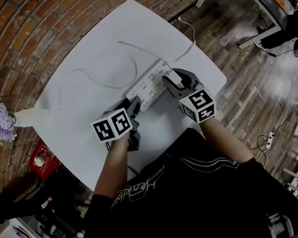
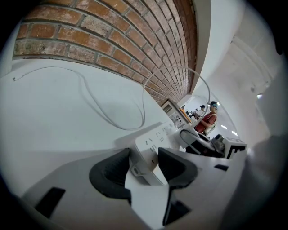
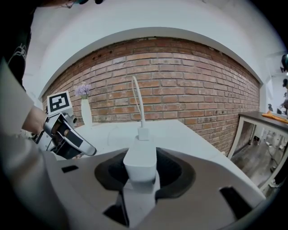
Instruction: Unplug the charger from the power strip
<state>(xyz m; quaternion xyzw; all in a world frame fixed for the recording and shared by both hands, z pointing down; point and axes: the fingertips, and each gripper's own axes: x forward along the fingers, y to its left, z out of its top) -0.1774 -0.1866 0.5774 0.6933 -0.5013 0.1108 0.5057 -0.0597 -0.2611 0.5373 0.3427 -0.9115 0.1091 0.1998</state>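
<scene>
A white power strip (image 1: 149, 88) lies across the white table (image 1: 92, 38). Its near end (image 2: 153, 148) sits between the pads of my left gripper (image 1: 134, 108), which is shut on it; the left gripper view shows the left gripper (image 2: 145, 166) with a dark pad against each side. A white charger (image 1: 172, 77) stands plugged in at the strip's right part. My right gripper (image 1: 176, 83) is shut on this charger (image 3: 141, 159), the pads of the right gripper (image 3: 141, 168) hugging both flanks. Its white cable (image 3: 137, 96) rises from the top and curves away over the table.
A white vase with purple flowers (image 1: 24, 118) stands at the table's left corner by the brick wall. The loose cable (image 1: 129, 53) loops over the far half of the table. A second power strip (image 1: 267, 139) lies on the wooden floor at right. Another table (image 3: 265, 121) stands beyond.
</scene>
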